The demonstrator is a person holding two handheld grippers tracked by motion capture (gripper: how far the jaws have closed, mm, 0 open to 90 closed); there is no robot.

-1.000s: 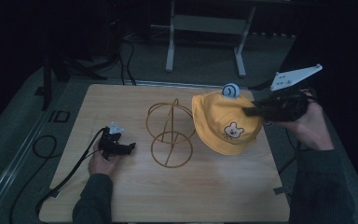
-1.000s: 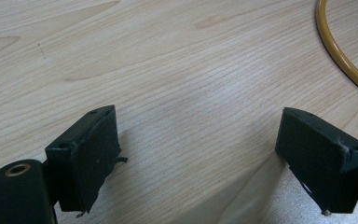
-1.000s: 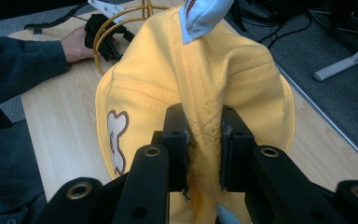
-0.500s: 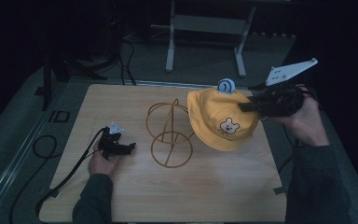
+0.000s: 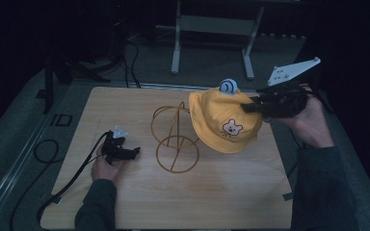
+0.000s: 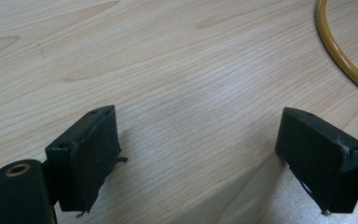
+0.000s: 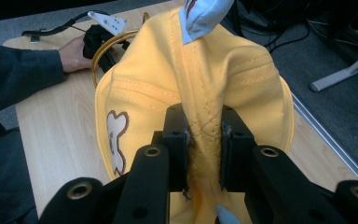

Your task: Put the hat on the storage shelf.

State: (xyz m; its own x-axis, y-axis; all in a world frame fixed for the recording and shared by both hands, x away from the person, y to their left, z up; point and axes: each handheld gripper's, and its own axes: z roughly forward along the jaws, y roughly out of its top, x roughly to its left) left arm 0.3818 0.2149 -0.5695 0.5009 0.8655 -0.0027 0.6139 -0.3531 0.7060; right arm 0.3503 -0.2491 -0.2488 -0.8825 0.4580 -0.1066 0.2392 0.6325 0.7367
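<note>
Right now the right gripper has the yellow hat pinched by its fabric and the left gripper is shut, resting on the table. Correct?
Not quite: the left gripper is open. The left gripper view shows its jaws standing wide apart over bare table. The rest holds: the right gripper pinches the yellow hat by its fabric.

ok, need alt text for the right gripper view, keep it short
The right gripper pinches a fold of a yellow hat between its two black jaws, above a wooden table. Beyond the hat, a hand rests on the table with the left gripper beside a gold wire stand.
</note>
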